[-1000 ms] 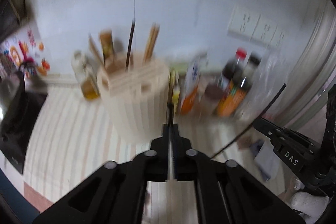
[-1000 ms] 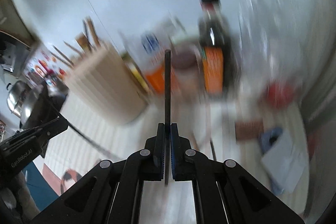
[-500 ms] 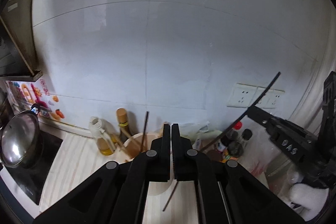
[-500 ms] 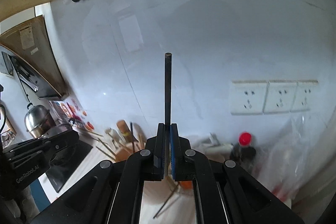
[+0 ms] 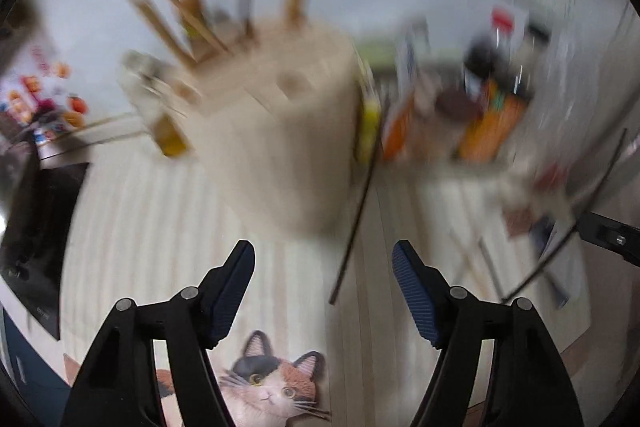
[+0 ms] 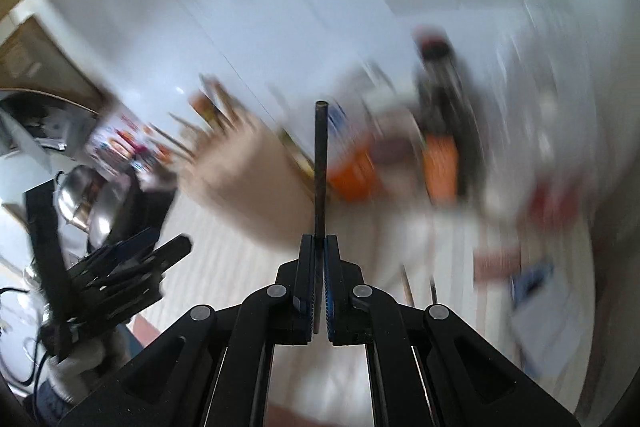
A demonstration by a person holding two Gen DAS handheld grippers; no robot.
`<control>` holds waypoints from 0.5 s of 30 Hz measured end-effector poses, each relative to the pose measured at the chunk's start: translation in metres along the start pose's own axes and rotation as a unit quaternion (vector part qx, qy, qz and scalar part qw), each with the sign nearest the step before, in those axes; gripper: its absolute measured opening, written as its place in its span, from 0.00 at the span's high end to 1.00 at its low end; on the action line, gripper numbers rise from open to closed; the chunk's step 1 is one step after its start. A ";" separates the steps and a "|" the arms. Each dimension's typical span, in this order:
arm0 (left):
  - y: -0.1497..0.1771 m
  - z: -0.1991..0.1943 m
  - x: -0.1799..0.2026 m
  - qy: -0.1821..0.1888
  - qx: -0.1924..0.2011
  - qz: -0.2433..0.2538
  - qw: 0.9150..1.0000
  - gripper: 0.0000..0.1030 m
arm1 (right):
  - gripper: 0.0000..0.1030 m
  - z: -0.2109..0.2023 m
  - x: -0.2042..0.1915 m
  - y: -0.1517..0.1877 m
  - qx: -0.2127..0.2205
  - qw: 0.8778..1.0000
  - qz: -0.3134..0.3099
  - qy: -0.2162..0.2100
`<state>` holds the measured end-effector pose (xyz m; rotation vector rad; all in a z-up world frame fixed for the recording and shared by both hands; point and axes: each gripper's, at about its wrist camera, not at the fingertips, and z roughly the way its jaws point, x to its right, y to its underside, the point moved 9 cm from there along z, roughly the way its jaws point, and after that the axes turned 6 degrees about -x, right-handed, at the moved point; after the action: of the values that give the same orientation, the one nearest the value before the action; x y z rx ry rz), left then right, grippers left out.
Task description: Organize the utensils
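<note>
Dark chopstick sits clamped between the closed jaws of the right gripper, centre of the right wrist frame, shaft pointing up and away past the fingertips, probably held that way so its end can be steered into a slot. Target looks like the pale wooden utensil holder, centre of the left wrist frame, standing on the striped counter with several wooden sticks already poking out of its top at upper left. Second dark chopstick shows in the left view, slanting just right of the holder's lower edge; blur too heavy to tell if it lies on the counter or is falling. Left gripper low centre in its own frame, jaws opening with nothing between the blue pads, so judged just letting go. Blurred bottles and packets crowd the upper right behind the holder, near the wall. Cat picture at bottom centre on the counter. Dark stove top at left edge. Both views heavily motion blurred, fine detail unreadable
</note>
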<state>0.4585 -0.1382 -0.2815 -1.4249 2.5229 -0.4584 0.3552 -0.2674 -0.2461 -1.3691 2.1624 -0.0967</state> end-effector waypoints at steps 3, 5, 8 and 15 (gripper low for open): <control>0.003 0.046 0.021 -0.019 -0.039 0.040 0.998 0.33 | 0.96 0.032 0.026 0.023 -0.039 0.999 0.031 0.009; 0.000 0.074 0.027 -0.033 -0.056 0.057 0.996 0.34 | 0.96 0.050 0.044 0.033 -0.057 0.997 0.049 0.018; -0.011 0.101 0.033 -0.055 -0.066 0.072 0.994 0.44 | 0.96 0.071 0.063 0.037 -0.072 0.994 0.074 0.028; -0.020 0.124 0.053 -0.085 -0.064 0.091 0.990 0.96 | 0.97 0.097 0.095 0.034 -0.081 0.989 0.112 0.049</control>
<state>0.4880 -0.2142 -0.3907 -1.2016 2.5507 -0.1407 0.3466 -0.3094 -0.3793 -1.2202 2.4360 0.1032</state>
